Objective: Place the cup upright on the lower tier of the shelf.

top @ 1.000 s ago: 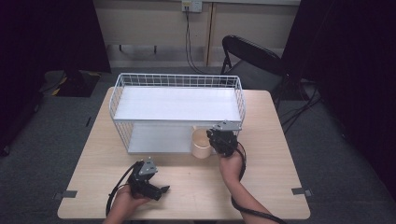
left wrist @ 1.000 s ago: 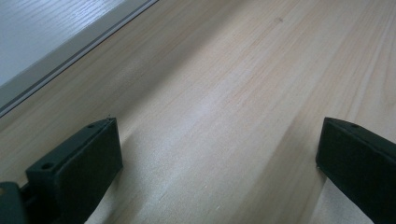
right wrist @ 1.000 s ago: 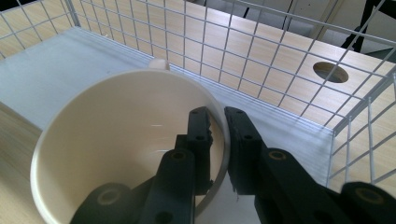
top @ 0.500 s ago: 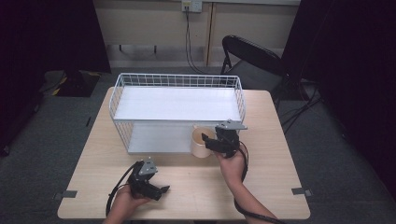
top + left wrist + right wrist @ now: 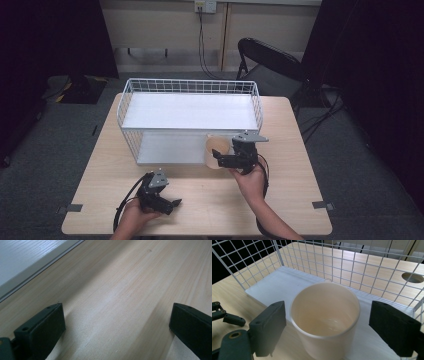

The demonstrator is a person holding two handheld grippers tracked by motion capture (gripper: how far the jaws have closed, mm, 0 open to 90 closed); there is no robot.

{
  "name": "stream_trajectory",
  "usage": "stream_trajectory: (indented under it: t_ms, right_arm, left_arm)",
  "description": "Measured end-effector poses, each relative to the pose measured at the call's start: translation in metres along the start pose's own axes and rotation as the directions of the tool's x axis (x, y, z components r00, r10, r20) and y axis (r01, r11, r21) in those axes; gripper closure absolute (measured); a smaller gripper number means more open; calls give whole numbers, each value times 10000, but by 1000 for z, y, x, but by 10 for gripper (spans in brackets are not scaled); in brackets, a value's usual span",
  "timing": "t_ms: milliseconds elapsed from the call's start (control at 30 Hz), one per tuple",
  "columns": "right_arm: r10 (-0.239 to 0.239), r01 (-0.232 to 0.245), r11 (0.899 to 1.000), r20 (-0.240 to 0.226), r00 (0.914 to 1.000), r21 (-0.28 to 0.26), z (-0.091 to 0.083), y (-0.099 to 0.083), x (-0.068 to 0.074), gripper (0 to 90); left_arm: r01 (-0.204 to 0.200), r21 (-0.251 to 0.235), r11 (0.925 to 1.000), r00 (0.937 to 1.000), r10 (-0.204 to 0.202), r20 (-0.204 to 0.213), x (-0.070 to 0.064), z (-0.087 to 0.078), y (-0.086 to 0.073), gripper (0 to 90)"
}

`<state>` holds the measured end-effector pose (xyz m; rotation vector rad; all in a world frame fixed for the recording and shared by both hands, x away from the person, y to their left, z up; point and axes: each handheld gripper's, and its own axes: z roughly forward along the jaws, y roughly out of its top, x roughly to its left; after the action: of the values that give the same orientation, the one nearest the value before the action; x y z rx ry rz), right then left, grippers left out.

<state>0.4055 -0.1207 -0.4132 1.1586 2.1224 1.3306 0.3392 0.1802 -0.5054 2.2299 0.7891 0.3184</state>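
empty cup (image 5: 325, 317) (upright) on rack shelf (image 5: 274, 287)

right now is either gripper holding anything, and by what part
Nothing is held. The right gripper is open, its jaws standing apart on either side of the cup. The left gripper is open over bare table.

The base of the cream-coloured round cup (image 5: 325, 320) is cut off by the bottom edge of the right gripper view. In the high view, the lower white shelf board (image 5: 170, 148) of the white wire rack (image 5: 190, 87) is partly hidden beneath the upper board.
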Motion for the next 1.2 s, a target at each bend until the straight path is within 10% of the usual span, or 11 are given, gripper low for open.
stream_trajectory:
  t_ms: [1200]
  right_arm:
    - [-597,578,9950,211,9980,819,9,-23,4,138]
  left_arm:
    - [-7,3,10000,10000,7,-3,0,0,0,0]
